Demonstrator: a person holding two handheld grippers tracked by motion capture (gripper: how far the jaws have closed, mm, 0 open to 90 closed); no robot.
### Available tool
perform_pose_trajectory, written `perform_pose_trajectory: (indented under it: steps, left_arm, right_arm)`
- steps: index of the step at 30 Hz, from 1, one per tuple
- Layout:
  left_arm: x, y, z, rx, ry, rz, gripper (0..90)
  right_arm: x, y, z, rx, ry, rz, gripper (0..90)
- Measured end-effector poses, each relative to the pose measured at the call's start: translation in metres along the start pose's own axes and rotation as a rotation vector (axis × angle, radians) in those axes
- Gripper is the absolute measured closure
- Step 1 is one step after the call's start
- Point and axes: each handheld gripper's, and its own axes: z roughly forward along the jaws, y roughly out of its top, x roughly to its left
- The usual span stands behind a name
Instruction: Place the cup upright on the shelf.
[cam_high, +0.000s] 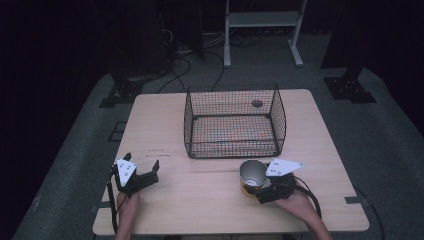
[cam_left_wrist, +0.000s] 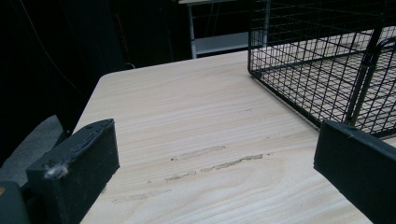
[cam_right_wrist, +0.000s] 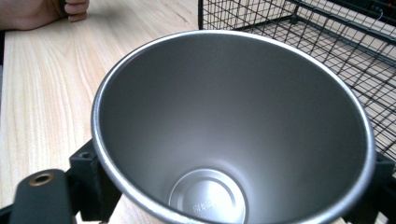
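A light wooden table (cam_high: 210, 200) carries a black wire basket (cam_high: 235, 122) toward its far middle, its mesh floor bare apart from an orange-toned patch seen through the wires. Just in front of the basket's near right corner, the right gripper (cam_high: 256, 186) has its jaws closed against the sides of a stainless steel cup (cam_high: 252, 172), upright and empty, its rim and stamped bottom plain in the right gripper view (cam_right_wrist: 233, 126). Well apart at the near left, the left gripper (cam_high: 145, 175) rests low over the bare tabletop with its jaws spread wide and nothing between them.
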Motion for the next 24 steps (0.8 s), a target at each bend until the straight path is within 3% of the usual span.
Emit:
perform_pose_trajectory:
  steps: [10, 24]
  left_arm:
    - [0.0, 0.0, 0.0, 0.0, -0.001, -0.001, 0.0]
    - [0.0, 0.0, 0.0, 0.0, 0.0, 0.002, 0.0]
  right_arm:
    - [0.0, 0.011, 0.003, 0.001, 0.064, 0.03, 12.8]
    - [-0.01, 0.054, -0.009, -0.046, 0.132, 0.02, 12.8]
